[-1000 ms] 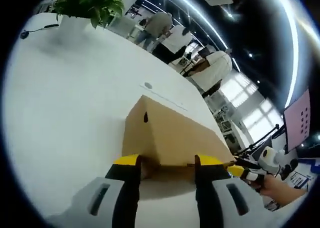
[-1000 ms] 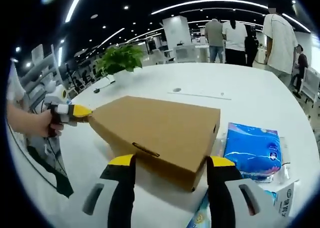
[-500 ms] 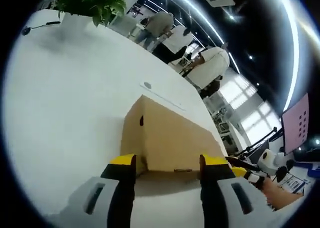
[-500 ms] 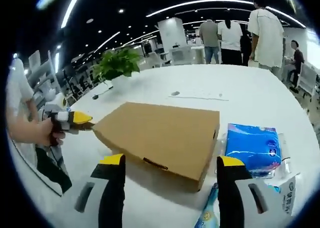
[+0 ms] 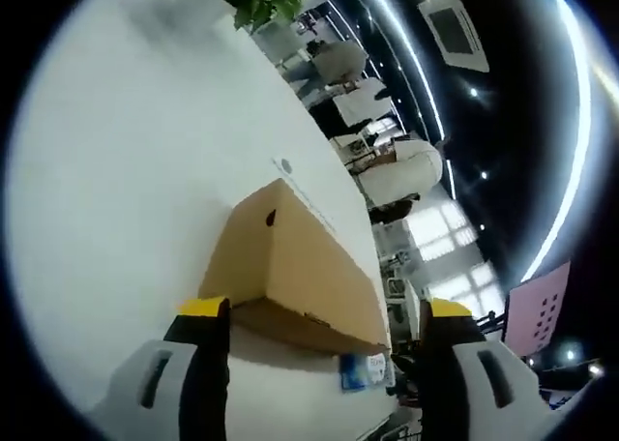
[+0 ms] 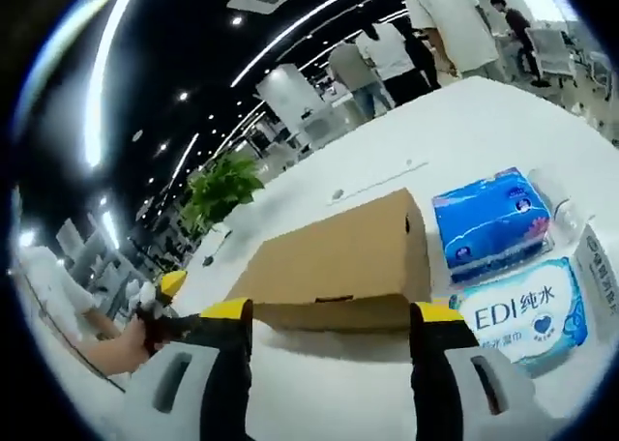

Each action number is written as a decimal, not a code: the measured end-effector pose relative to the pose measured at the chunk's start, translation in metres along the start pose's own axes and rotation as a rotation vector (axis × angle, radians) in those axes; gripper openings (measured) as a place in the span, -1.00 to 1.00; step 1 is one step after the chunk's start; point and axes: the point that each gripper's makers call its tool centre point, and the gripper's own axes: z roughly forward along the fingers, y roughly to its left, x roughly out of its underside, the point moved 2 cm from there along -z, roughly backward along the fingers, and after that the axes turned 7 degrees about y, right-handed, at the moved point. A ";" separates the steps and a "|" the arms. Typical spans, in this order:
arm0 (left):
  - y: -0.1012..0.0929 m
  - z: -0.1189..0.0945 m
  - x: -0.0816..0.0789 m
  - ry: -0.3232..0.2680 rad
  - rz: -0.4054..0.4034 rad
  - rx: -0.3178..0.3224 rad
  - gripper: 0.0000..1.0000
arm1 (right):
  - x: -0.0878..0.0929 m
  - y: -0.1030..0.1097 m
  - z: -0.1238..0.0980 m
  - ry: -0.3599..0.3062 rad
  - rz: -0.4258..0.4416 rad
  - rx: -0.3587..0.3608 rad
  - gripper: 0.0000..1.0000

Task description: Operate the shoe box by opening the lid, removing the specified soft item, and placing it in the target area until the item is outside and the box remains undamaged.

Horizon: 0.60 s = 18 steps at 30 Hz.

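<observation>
The brown cardboard shoe box (image 5: 290,267) lies on the white table (image 5: 116,170) with its lid down. My left gripper (image 5: 324,315) is open, its yellow-tipped jaws spread wide just short of one end of the box. In the right gripper view the box (image 6: 338,262) shows its long front side with a tab slot. My right gripper (image 6: 334,315) is open too, its jaws either side of that front face, nothing between them. The left gripper (image 6: 166,288) also shows at lower left, held by a hand (image 6: 116,344), apart from the box.
Blue tissue packs (image 6: 493,219) and a white-and-blue EDI pack (image 6: 517,315) lie right of the box; a blue pack (image 5: 363,368) peeks past it. A potted plant (image 6: 222,190) stands at the table's far side. Several people (image 6: 426,35) stand beyond.
Both views have tilted and dropped lower toward the table. The left gripper has come off the box's corner and its jaws have spread wider. The box has stayed shut.
</observation>
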 end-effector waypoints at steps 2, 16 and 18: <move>0.001 0.001 0.002 -0.011 -0.052 0.015 0.60 | 0.004 0.004 0.000 0.010 0.069 -0.047 0.25; 0.012 -0.002 0.023 -0.065 -0.316 0.061 0.55 | 0.014 0.013 0.011 -0.039 0.622 -0.341 0.23; 0.013 -0.003 0.023 -0.081 -0.349 0.079 0.47 | 0.012 0.010 0.011 -0.066 0.718 -0.379 0.23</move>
